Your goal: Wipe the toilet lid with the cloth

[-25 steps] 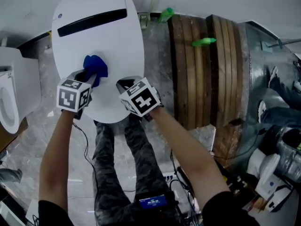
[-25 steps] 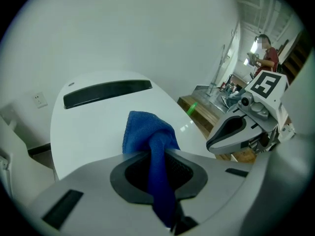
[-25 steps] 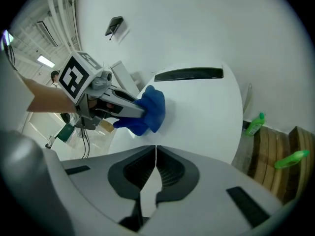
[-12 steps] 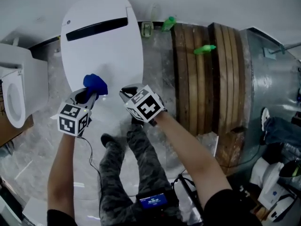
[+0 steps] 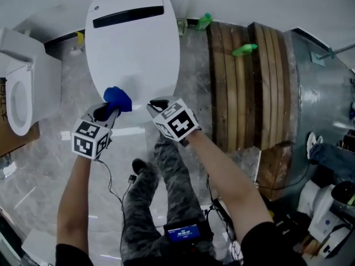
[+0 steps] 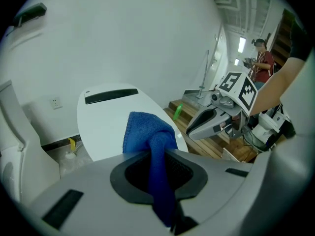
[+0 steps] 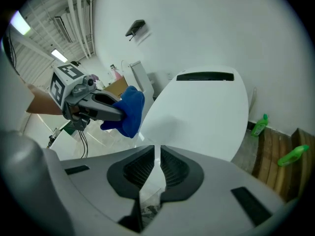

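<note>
Blue cloth (image 5: pixel 117 98) sits pinched between the jaws of our left gripper (image 5: pixel 110 110), bunched over the near edge of the closed white toilet lid (image 5: pixel 136 49). Our right gripper (image 5: pixel 158 103) holds nothing, its jaws pressed together just beside the cloth. Black-and-white square markers show on both gripper cubes.

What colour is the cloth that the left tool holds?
The cloth is blue; it shows best in the left gripper view, pinched by the left tool.

Head view looks steeply down; both gripper views face forward, sharing the toilet lid (image 5: pixel 133 54).
</note>
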Tool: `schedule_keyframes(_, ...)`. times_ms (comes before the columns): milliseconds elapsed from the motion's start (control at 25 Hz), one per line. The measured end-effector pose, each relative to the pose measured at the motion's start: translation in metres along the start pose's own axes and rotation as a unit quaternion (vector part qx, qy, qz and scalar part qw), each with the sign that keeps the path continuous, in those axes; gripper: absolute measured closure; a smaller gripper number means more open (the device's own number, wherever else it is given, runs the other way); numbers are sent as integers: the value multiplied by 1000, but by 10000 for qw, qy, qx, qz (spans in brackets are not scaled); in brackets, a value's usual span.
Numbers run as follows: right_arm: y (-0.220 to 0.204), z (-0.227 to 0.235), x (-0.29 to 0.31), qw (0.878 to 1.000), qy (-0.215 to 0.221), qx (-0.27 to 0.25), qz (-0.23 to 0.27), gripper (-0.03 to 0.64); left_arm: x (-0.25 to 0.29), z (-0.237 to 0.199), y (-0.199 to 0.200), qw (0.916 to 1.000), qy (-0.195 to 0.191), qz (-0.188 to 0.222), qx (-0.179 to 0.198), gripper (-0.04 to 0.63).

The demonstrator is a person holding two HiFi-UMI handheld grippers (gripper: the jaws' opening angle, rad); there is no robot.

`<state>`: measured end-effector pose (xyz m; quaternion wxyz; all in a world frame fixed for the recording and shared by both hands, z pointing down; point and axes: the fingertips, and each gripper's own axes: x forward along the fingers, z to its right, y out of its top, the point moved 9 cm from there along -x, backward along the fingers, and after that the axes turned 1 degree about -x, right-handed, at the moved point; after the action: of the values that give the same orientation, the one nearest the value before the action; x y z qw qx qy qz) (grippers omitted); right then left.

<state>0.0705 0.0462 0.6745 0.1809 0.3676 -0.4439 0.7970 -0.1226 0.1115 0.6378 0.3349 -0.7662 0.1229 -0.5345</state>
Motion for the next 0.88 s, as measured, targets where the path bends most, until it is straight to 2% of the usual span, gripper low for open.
schedule_keyframes(320,-26,-68,-23,9994,-350,-17,44,555,-59,28,-50,9996,-126,72,249,541)
schedule_keyframes(600,-52,-99,-32,9992,-371,-125,-20,463,-72,48,-77,9994,-165,111,278,541)
schedule_keyframes(680,-63,-97,-22,9983,-413,-396,-82,425,-64,53,-84,9993,-169,140,315,541)
schedule_keyframes(760,-74,-92,-5,9943,-540,-901,-163,386,-52,55,-93,9990,-172,183,360,541)
schedule_keyframes(880,-87,-84,23,9790,-849,-1845,-162,353,-30,56,-113,9993,-129,213,264,541)
